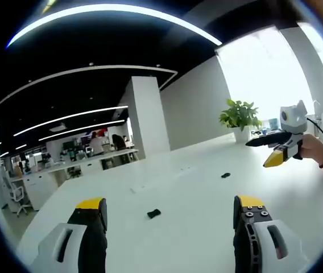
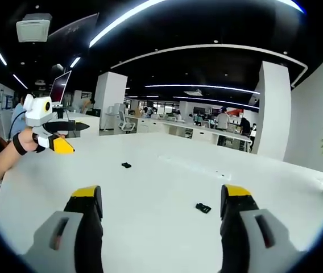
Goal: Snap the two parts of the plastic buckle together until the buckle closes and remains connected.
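Left gripper view: task not yet begun, both buckle halves lying apart on the white desk (image 1: 195, 187).

Left tool (image 1: 170, 211) and right tool (image 2: 158, 200) are hovering wide open, gripping nothing; near buckle part (image 1: 153, 214) and far buckle part (image 1: 225, 175) are still waiting for pickup, alignment, snapping.

Two small black plastic buckle halves (image 1: 154, 214) (image 1: 225, 175) lie on the plain glossy white table (image 1: 195, 199). Beyond it, a green leafy plant (image 1: 240, 114) in a white pot. Yellow-tipped black gripper jaws.
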Available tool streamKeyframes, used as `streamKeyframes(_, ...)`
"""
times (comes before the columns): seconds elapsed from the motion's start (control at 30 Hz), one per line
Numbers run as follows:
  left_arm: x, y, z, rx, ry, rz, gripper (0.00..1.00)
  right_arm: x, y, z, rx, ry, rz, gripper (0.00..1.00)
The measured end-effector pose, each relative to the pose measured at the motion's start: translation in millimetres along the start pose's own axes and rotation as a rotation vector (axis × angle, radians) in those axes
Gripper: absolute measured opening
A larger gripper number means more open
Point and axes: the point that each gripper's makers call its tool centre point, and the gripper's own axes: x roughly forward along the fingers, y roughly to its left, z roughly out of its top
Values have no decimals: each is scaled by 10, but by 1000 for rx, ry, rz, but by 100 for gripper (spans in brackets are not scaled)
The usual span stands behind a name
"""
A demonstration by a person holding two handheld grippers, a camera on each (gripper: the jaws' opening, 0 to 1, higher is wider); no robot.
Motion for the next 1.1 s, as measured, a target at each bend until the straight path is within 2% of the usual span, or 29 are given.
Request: streamKeyframes(1.1, 4, -22, 4, 5, -3, -8, 93, 8, 12, -24, -9, 12, 6, 85)
